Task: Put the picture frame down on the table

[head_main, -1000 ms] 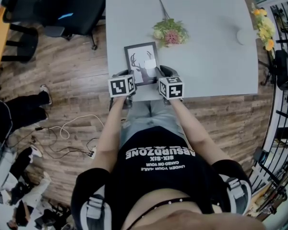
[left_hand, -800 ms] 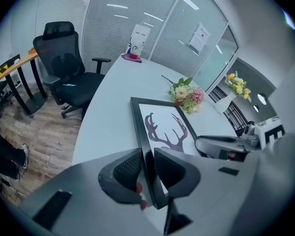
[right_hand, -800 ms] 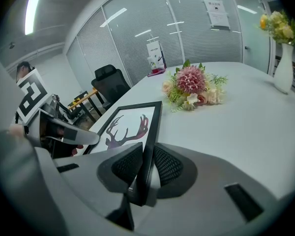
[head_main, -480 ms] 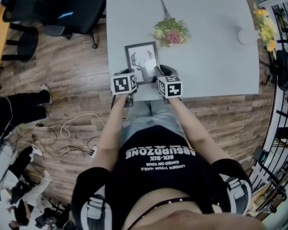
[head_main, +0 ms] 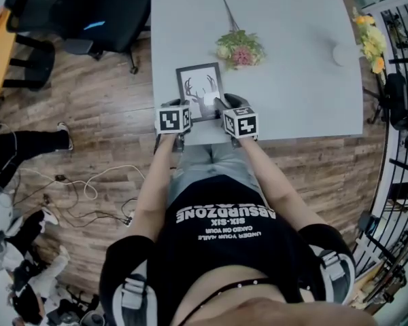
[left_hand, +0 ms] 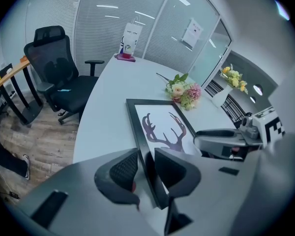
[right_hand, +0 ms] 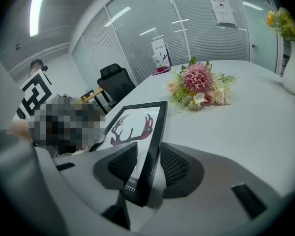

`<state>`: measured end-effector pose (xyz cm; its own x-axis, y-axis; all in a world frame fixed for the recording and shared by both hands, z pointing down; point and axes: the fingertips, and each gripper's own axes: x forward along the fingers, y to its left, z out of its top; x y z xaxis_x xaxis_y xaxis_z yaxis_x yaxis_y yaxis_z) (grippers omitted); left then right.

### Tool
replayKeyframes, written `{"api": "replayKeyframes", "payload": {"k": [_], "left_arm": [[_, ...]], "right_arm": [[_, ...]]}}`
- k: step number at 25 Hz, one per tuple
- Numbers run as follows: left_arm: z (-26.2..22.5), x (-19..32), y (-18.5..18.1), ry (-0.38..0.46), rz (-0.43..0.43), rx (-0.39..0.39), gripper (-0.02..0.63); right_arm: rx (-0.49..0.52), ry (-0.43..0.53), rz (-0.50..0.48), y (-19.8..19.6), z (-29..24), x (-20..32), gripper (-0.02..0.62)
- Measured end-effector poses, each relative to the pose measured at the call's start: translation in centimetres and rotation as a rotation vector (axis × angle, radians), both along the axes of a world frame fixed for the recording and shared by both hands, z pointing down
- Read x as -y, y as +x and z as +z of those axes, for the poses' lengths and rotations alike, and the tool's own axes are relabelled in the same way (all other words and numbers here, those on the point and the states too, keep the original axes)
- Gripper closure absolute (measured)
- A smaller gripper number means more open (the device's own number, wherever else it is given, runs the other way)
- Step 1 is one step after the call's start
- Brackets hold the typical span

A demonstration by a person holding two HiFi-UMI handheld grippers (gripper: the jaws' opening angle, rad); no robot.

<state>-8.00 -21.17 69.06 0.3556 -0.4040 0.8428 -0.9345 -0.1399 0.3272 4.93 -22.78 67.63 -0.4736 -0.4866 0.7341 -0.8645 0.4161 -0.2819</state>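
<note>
A black picture frame (head_main: 200,87) with a deer-antler print lies on the grey table (head_main: 292,80) near its front edge. My left gripper (head_main: 185,112) sits at the frame's near left side. In the left gripper view the frame's edge (left_hand: 137,119) runs between the jaws of my left gripper (left_hand: 146,163), which are shut on it. My right gripper (head_main: 221,107) is at the near right side. Its jaws have just been opening. In the right gripper view the frame's edge (right_hand: 155,132) stands between the jaws of my right gripper (right_hand: 148,161), with a gap on each side.
A bunch of pink and white flowers (head_main: 239,46) lies just beyond the frame. A white vase (head_main: 345,53) with yellow flowers (head_main: 374,39) stands at the table's right end. Black office chairs (head_main: 102,12) stand left of the table, over a wooden floor with cables (head_main: 88,189).
Both hands and the frame stay where they were. The bright glare on the glass beside my right gripper is gone.
</note>
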Motion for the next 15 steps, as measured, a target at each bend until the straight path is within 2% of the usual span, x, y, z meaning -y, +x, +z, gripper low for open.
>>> {"api": "replayKeyframes", "payload": {"k": [5,8,15], "left_arm": [[-3.1,0.8,-1.1,0.087,-0.062,-0.046,0.506],[-6.0,0.6,-1.1,0.154,-0.053,-0.088,0.506],[-11.7,-0.7,-1.0,0.284,-0.056,-0.203,0.513]], "right_arm": [[0.002,0.09,-0.018,-0.4,-3.1,0.4,0.443],[0.015,0.184,-0.014,-0.2,-6.4,0.7,0.52],[0.018,0.344,-0.012,-0.2,-12.3,0.1,0.575]]}}
